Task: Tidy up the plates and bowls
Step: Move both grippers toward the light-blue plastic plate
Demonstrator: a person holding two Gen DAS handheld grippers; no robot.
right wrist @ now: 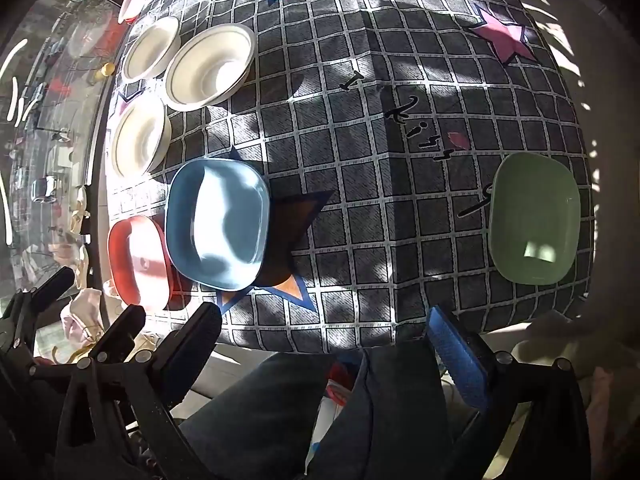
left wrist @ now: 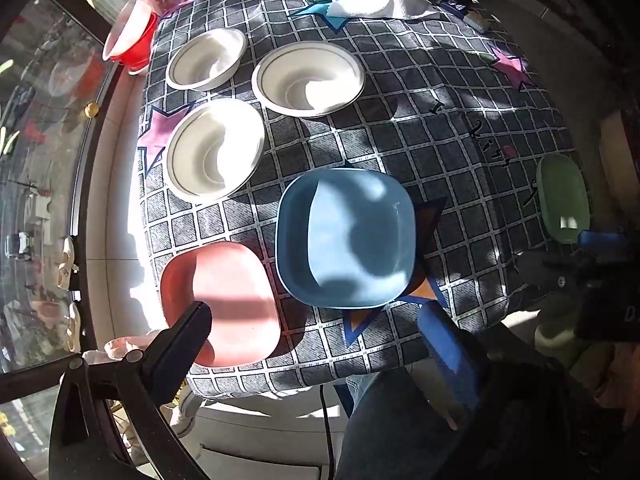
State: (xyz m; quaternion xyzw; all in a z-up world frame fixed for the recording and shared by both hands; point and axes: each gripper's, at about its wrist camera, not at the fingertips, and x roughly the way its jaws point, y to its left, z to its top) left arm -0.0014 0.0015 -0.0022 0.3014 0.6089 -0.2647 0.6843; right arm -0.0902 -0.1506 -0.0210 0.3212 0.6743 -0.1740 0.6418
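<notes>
Presently, nothing is stacked: every dish lies singly on the checked tablecloth (left wrist: 420, 92), which suggests the sorting has not begun. Reading the left wrist view from left to right, a red basin (left wrist: 130, 38) sits at the table's far-left edge and appears to be no part of the job. Next come three white bowls (left wrist: 214, 148), grouped near one another but not nested. The pink plate (left wrist: 224, 304) lies at the near-left corner, with the blue plate (left wrist: 346, 238) just beside it. The green plate (left wrist: 562, 198) lies well apart at the right edge. The grouping leaves like shapes close together, likely so each set can be nested with short moves. The left gripper (left wrist: 320, 320) hangs above the near edge of the table with its jaws spread wide and empty; the pink plate lies under its left finger, and the blue plate sits ahead, between the finger lines. The right gripper (right wrist: 326, 320) is likewise fully released and holds nothing; the blue plate lies ahead to its left, the green plate ahead to its right, neither within the jaws.
</notes>
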